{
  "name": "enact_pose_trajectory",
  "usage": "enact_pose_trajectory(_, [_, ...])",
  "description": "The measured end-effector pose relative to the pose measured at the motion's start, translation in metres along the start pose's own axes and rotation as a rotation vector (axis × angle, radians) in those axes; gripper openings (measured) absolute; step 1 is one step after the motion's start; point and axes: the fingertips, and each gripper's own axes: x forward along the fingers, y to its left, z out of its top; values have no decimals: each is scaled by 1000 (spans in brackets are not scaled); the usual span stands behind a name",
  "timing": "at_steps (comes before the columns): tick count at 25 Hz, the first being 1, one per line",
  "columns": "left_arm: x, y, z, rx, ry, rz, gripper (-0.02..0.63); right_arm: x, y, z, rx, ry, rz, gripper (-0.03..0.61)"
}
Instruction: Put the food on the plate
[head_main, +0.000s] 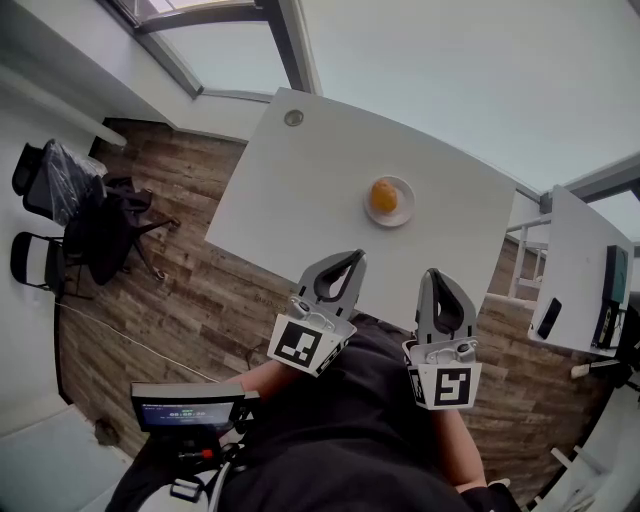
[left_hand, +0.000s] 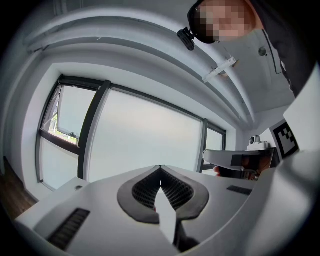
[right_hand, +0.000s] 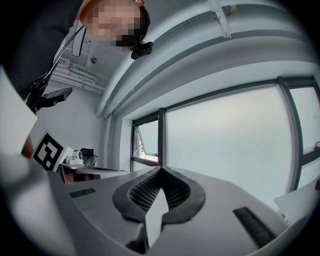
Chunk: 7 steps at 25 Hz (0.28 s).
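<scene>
Head view: the white plate (head_main: 405, 213) sits on the white table (head_main: 290, 190) and holds the round orange food (head_main: 383, 195). It lies at 1 o'clock from the left gripper (head_main: 347, 264) and 11 o'clock from the right gripper (head_main: 437, 278). Black chairs (head_main: 60, 200) draped in dark cloth stand at 9 o'clock, and a small screen (head_main: 185, 405) at 7 o'clock. A second table (head_main: 580, 270) at 3 o'clock is cut off.

Left gripper view: the jaws are pressed together and hold nothing. The gripper's body hides the plate, and a frosted window (left_hand: 145, 137) fills 12 o'clock.

Right gripper view: the jaws meet and are empty, with the window (right_hand: 225, 135) beyond them.
</scene>
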Motion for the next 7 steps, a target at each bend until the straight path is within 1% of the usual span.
enact_pose_trajectory(7, [8,4,-2,-7,9,11,6,6,-5,-2,-11,9,8,8])
